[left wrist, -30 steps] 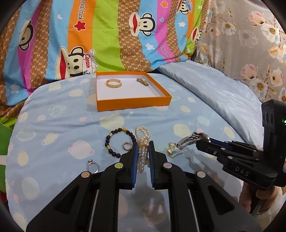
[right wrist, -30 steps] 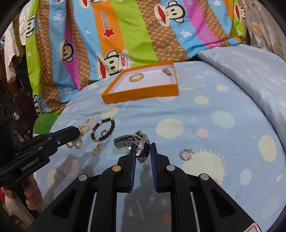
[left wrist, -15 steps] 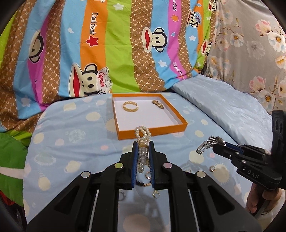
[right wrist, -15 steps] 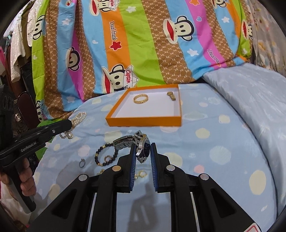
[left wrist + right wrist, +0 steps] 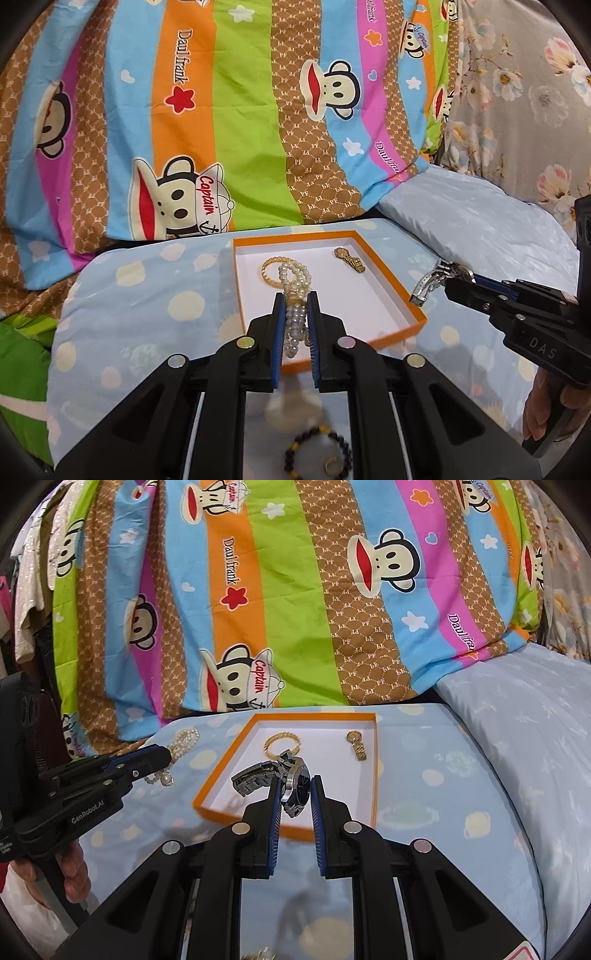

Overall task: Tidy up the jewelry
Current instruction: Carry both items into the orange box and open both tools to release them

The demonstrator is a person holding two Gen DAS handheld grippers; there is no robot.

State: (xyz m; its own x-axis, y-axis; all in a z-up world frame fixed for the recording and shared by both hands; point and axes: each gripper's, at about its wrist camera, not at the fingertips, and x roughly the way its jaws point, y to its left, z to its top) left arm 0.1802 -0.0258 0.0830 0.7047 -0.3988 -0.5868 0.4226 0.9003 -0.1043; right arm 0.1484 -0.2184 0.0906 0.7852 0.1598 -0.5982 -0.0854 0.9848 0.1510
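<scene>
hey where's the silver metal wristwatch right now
The silver metal wristwatch is clamped in the right gripper, held above the near part of the orange tray; in the left wrist view it shows at right, beside the tray's right edge.

Glossy white pearl bracelet [image 5: 293, 275]; polished silver metal wristwatch [image 5: 286, 784] with a dark glass face; matt orange cardboard tray [image 5: 388, 284] lined in white paper; soft, pale-blue dotted cotton bedsheet [image 5: 147, 295]; matt black plastic gripper frames.

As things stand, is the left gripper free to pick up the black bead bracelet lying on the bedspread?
Probably not yet. The left gripper is shut on the pearl bracelet, held in front of the orange tray, while the black bead bracelet lies below it. It would need to drop the pearls first.
</scene>
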